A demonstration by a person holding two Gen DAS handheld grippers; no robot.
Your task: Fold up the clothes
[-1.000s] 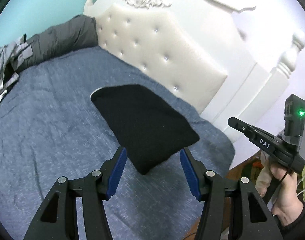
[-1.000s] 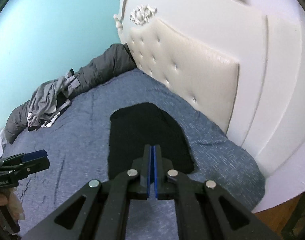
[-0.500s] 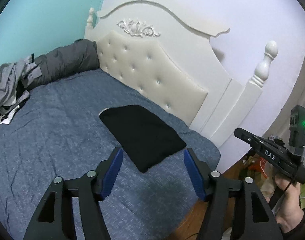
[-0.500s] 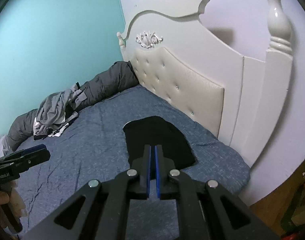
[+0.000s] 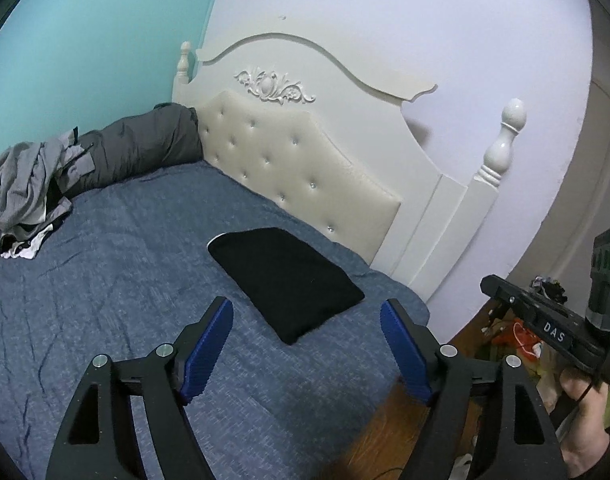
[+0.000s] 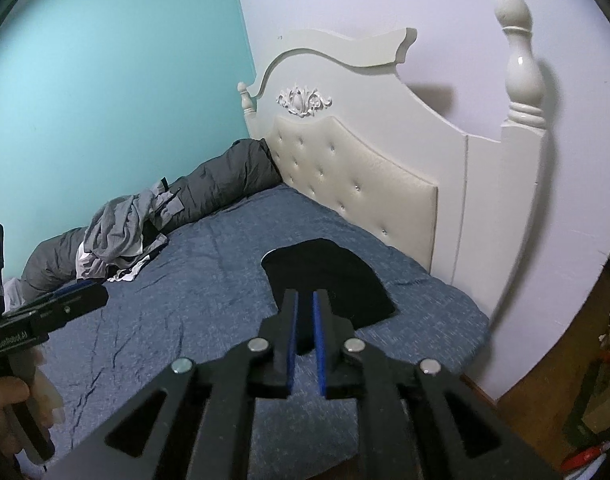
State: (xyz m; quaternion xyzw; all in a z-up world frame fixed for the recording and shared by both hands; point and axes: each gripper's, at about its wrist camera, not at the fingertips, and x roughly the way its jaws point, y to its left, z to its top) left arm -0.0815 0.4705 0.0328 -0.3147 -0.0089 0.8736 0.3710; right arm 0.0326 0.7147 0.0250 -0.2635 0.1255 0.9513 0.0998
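- The wide bed with a blue-grey, finely flecked cover [image 5: 105,280] fills most of the room; the woven cloth is creased in long shallow lines toward its near side.
- At its head stands a cream-white wooden headboard [image 5: 345,92] with a wavy top edge, a carved floral scroll, a button-tufted padded panel with a leathery sheen and a glossy turned post at the corner.
- A long dark-grey padded bolster or rolled quilt [image 6: 225,180] lies along the turquoise wall, its end touching the headboard.
- A loose heap of soft grey and white garments [image 6: 117,236] is crumpled on top of that roll and spills onto the cover.
- The folded black garment [image 5: 285,276], a flat matte rectangle with rounded corners and a plump edge, lies on the bed cover near the headboard corner, apart from the heap.
- The left claw [image 5: 307,344], black angular arms with ribbed blue pads, hangs above the bed's near edge with its fingers spread wide and nothing between them.
- The right claw [image 6: 303,332], of the same build, hovers off the bed short of the black garment; its blue pads stand parallel with a narrow gap and grip nothing.
- A hand [image 5: 585,420] grips the right claw's black handle.
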